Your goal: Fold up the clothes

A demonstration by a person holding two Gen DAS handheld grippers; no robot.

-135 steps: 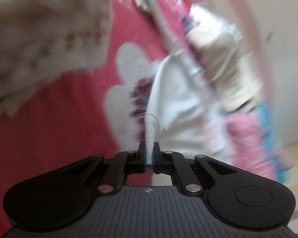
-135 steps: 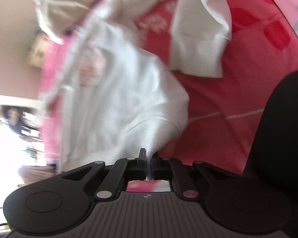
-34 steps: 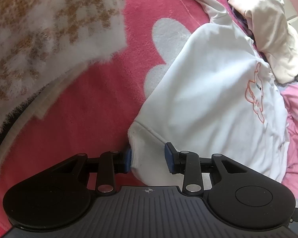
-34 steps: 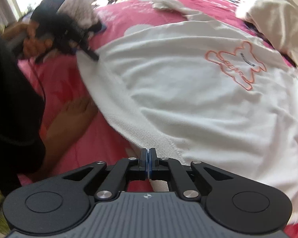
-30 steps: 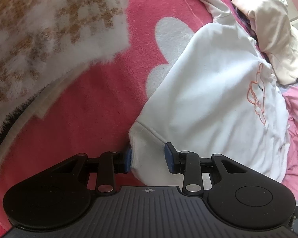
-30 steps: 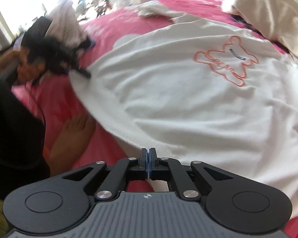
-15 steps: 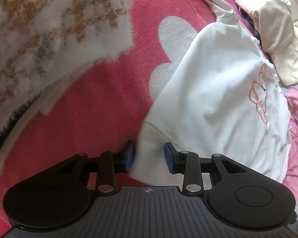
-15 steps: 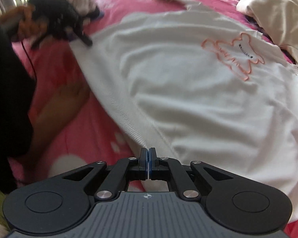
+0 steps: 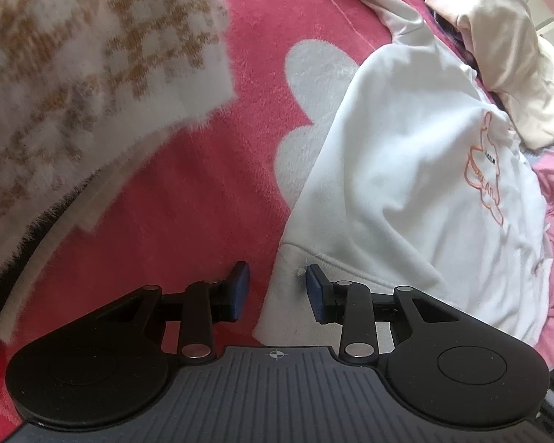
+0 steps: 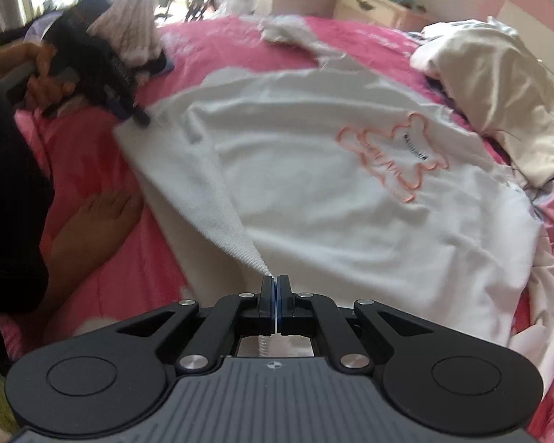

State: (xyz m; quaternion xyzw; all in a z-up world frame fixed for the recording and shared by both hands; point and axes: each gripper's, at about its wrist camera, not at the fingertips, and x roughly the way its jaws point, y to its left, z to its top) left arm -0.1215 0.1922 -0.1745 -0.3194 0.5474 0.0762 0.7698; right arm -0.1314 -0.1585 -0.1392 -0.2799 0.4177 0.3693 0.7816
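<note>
Between the released left tool (image 9: 275,288) and the right tool (image 10: 276,288) clenching it, the sweatshirt (image 10: 314,192) hem could slip free, leaving a crooked fold.

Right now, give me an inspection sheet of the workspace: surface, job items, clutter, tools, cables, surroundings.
Surface: pink bed blanket with white flower shapes.
Job's things: white sweatshirt spread front up, orange bear outline showing; its hem is lifted at the near corner.
Clutter: cream garment heaped beside the sweatshirt; fuzzy brown-and-white checked knit beside the left tool; a bare foot on the blanket.
Grippers: right tool shut on the sweatshirt's hem; left tool open, the other hem corner lying between its pads, not pinched.
Cables: nothing seen.
Surroundings: pale bedside cabinet and a pink headboard beyond the bed.
</note>
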